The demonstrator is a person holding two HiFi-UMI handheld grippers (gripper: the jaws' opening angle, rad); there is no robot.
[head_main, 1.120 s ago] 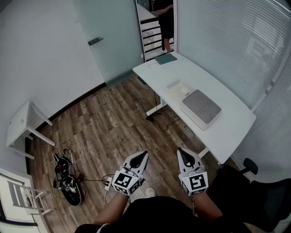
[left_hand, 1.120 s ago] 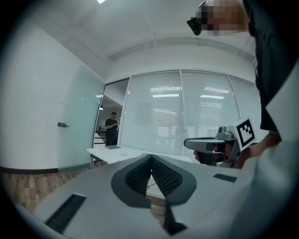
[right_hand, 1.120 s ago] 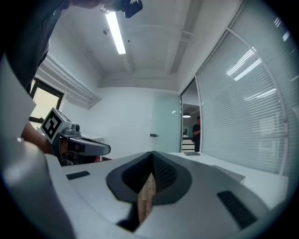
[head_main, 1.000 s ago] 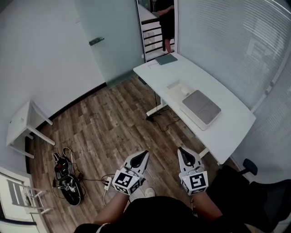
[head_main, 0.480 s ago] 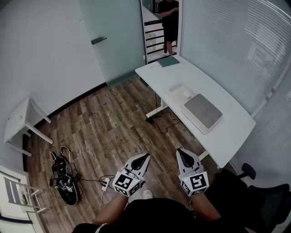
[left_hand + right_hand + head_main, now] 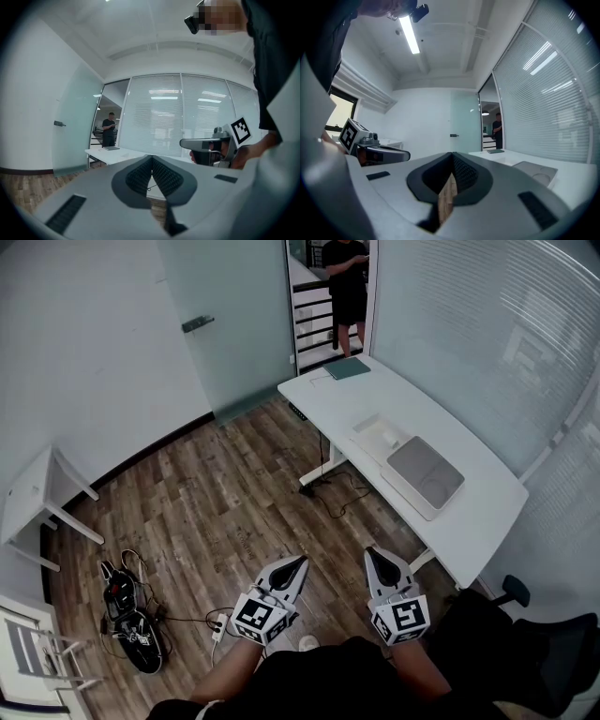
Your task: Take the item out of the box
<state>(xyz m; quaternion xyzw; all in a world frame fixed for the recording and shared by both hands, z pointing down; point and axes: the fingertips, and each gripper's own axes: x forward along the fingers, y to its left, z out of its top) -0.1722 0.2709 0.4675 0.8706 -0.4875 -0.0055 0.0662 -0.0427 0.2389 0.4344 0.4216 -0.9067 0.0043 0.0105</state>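
As we stand well back from the counter (image 6: 480, 510), we hold the left hand-held gripper (image 6: 300, 562) & the right hand-held gripper (image 6: 369, 550) side by side, low in front of us, over the wood floor (image 6: 234, 484), both pointing level. Left jaws: pressed together at the tips, nothing btwn them. Right jaws: same, tips meeting, empty; only a sliver of floor shows thru the gap lower down. The box (image 6: 427, 472), flat w/ a grey top, lies on the counter just beside a shallow white tray (image 6: 380, 435), well apart from both grippers; we can't tell what's inside it. A dark green book (image 6: 348, 367) lies at the counter's far end, near a doorway where a person (image 6: 349, 282) stands. A tangle of cables & gear (image 6: 127, 615) sits on the floor at left, nr a small white table (image 6: 23, 498).
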